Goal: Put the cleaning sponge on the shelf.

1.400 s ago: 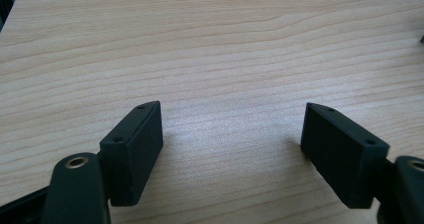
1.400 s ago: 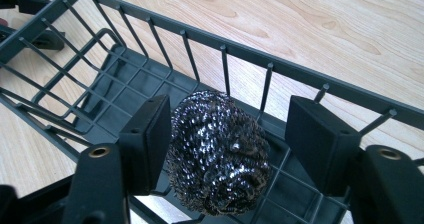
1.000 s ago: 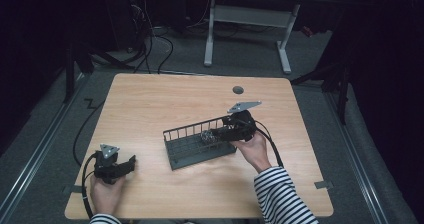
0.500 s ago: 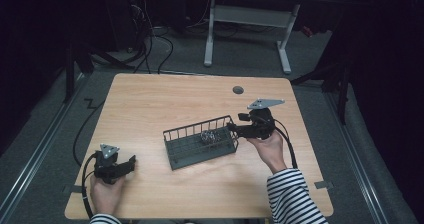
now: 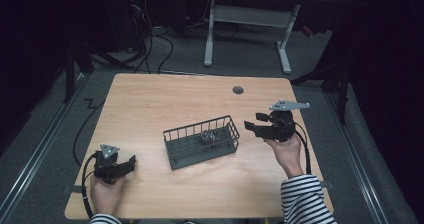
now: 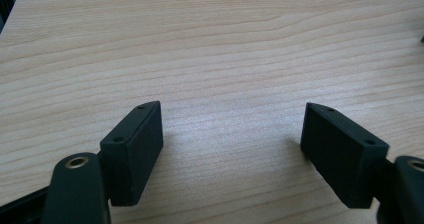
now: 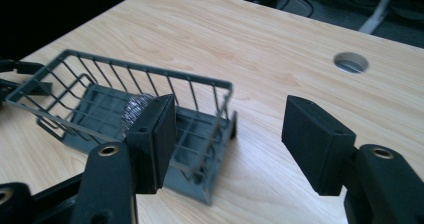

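A dark grey wire basket (image 5: pixel 200 141) (image 7: pixel 125 121) sits mid-table. Inside it lies a silvery steel-wool scrubber (image 5: pixel 211 135) (image 7: pixel 136 111). My right gripper (image 5: pixel 252 126) (image 7: pixel 230 129) is held just right of the basket, a little above the table, open with nothing between its jaws. Near the front left corner, my left gripper (image 5: pixel 129 162) (image 6: pixel 232 139) rests low over bare wood, also open and empty, well apart from the basket.
The wooden table (image 5: pixel 150 104) has a round cable hole (image 5: pixel 238 90) (image 7: pixel 350 62) at the back right. Cables (image 5: pixel 82 134) trail off the left side. A white desk frame (image 5: pixel 245 29) stands on the floor beyond the table.
My right gripper has drawn back to the right, out of the basket's right end, and now stands clear of it. The scrubber stays in the basket. The left gripper has not moved.
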